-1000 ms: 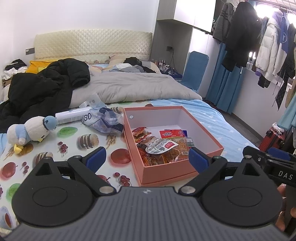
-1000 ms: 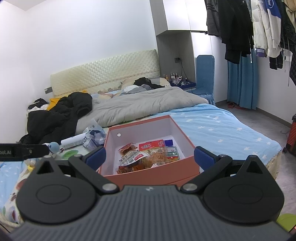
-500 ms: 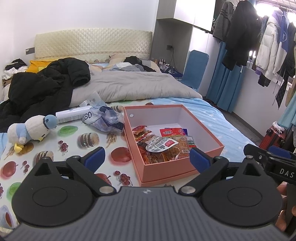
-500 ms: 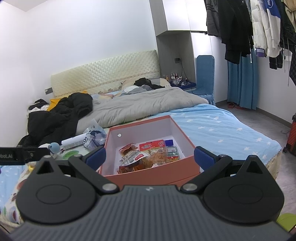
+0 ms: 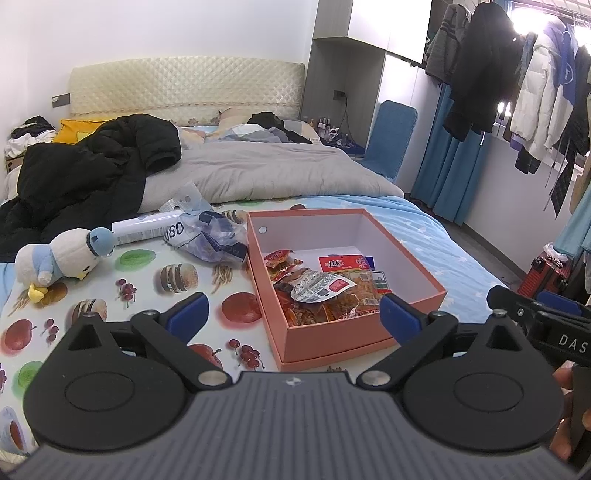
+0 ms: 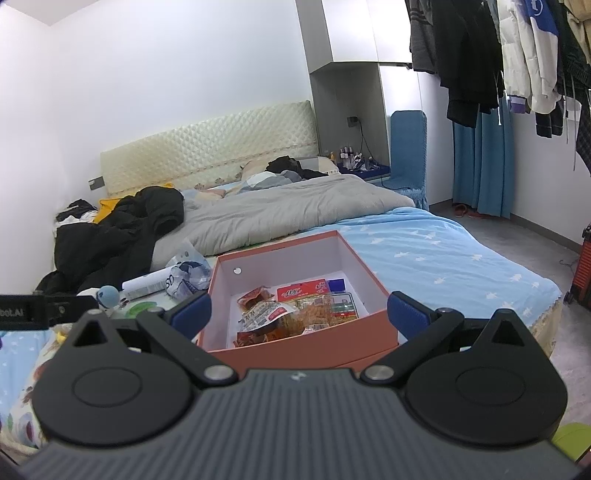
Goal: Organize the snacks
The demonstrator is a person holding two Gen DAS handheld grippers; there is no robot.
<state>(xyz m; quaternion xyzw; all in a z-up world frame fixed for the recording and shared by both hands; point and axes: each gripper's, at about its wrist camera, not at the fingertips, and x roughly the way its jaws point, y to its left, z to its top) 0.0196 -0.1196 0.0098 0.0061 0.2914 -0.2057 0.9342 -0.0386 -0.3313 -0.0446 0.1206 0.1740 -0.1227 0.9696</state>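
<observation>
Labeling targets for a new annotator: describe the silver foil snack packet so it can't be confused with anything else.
On the bed's fruit-print sheet sits an open pink cardboard box with a white interior. Snack packets are piled in its near half; the silver foil packet lies on top of them. Its crinkled silver face and red label set it apart from the orange-red and clear packets around it.

We see white walls (image 6: 166, 92) and a grey floor (image 6: 535, 243). A bed with a cream quilted headboard (image 5: 184, 86) fills the room, carrying a grey duvet (image 5: 273, 173) and a light blue sheet (image 6: 424, 254). A blue chair (image 5: 391, 142) stands beside a grey wardrobe (image 5: 343, 81). Blue curtains (image 6: 484, 162) hang below clothes on a rail (image 5: 524, 85), backlit by bright window light (image 5: 524, 18).
</observation>
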